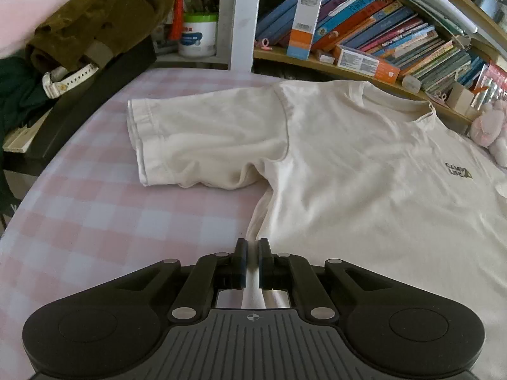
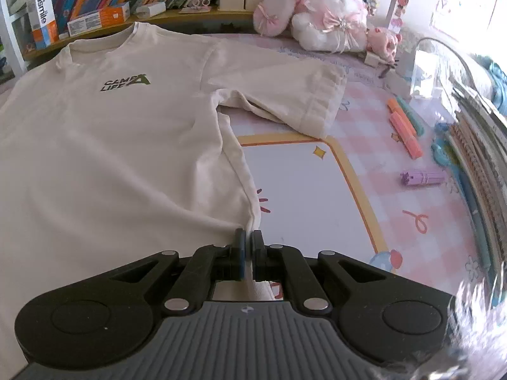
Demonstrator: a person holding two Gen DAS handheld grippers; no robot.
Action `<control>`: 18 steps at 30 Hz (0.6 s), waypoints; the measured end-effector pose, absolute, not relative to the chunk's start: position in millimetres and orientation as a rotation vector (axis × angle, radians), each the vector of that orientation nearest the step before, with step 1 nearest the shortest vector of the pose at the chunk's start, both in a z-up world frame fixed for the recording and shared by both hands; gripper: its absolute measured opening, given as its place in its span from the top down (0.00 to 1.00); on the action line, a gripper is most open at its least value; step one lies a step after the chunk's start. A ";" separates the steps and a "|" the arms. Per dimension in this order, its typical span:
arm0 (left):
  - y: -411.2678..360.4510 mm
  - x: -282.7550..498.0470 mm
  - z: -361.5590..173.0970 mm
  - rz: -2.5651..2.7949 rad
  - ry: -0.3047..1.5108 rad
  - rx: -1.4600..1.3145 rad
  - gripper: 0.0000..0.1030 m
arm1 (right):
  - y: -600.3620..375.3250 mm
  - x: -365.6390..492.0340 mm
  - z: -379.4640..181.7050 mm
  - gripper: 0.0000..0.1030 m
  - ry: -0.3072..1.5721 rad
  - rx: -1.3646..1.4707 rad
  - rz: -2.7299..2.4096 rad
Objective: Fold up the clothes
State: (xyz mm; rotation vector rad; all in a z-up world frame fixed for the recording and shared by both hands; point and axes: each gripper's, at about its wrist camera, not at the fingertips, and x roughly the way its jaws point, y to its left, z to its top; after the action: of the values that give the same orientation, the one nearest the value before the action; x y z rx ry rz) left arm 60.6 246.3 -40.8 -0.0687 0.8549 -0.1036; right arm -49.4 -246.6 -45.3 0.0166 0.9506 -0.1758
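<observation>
Jaws of the left gripper are clamped on the left side edge of the white T-shirt, and those of the right gripper pinch its right side edge the same way. Between them the shirt lies flat, front up, on the pink checked table, both short sleeves spread outward. Markers lie to the right on the table. Farther back, beyond the collar, stand a shelf of books and a plush toy.
</observation>
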 end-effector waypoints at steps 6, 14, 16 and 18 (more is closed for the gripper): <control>236.4 51.5 -40.8 -0.132 0.854 -0.027 0.94 | -252.8 -47.7 -46.9 0.96 0.942 -0.002 -0.218; 241.0 46.8 -36.6 -0.149 0.847 -0.031 0.89 | -247.2 -44.7 -43.6 0.89 0.961 0.006 -0.221; 240.5 40.5 -29.9 -0.162 0.832 -0.028 0.79 | -243.9 -50.1 -37.4 0.68 0.936 0.029 -0.225; 237.3 31.4 -20.4 -0.181 0.806 -0.005 0.60 | -237.1 -56.5 -29.1 0.63 0.907 0.032 -0.220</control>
State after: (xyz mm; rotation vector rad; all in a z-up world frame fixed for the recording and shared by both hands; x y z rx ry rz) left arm 31.4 237.3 -20.4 -0.0048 0.8063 -0.1807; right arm -56.5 -237.1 -29.1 0.0322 0.9066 -0.2195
